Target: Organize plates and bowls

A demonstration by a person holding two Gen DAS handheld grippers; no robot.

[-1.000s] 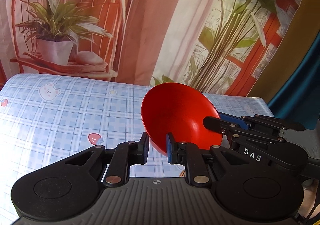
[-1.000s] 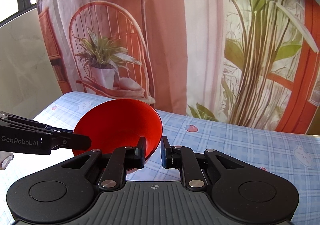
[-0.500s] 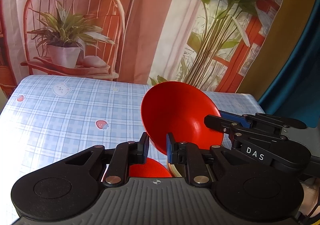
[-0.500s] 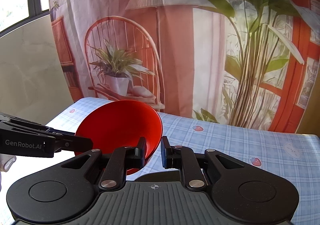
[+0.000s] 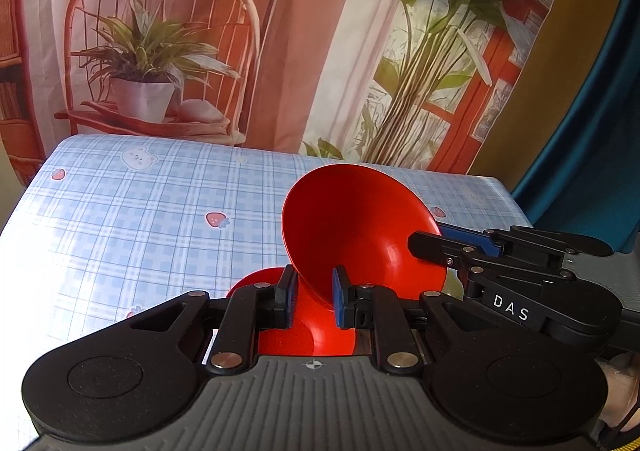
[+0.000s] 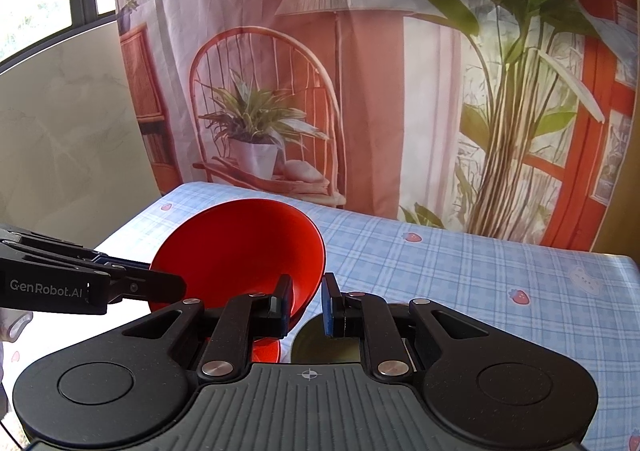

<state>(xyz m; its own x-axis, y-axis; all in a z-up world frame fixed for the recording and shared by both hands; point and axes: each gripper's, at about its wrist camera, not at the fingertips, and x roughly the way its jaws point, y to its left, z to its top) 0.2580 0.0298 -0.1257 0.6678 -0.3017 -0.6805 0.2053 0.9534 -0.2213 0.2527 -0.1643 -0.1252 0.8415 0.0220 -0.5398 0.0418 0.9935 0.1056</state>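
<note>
Bowl [image 5: 360,231], red and tilted, is held above the bench [image 5: 140,211] between both tools, over the near edge of the blue checked cloth. Compared with a second ago, more of the bench is seen in both wrist views, and a second red dish [image 5: 256,283] and an olive-coloured dish [image 6: 316,343] have come into sight beneath the raised bowl; from this it is judged that the bowl has been lifted higher and drawn back toward the stack below it. Whether these lower pieces are plates or bowls cannot be told.

By the left hand-held gripper [image 5: 314,301] the bowl's lower wall is clamped between nearly closed pads. The right hand-held gripper [image 6: 306,309] is likewise narrowed, with the rim by its left pad; the opposite pad appears clear of the rim, so a firm hold there cannot be confirmed. The grasp at both sides appears unchanged over the last second.

A placement onto the red dish underneath is judged to be the step in hand, not yet carried out.
</note>
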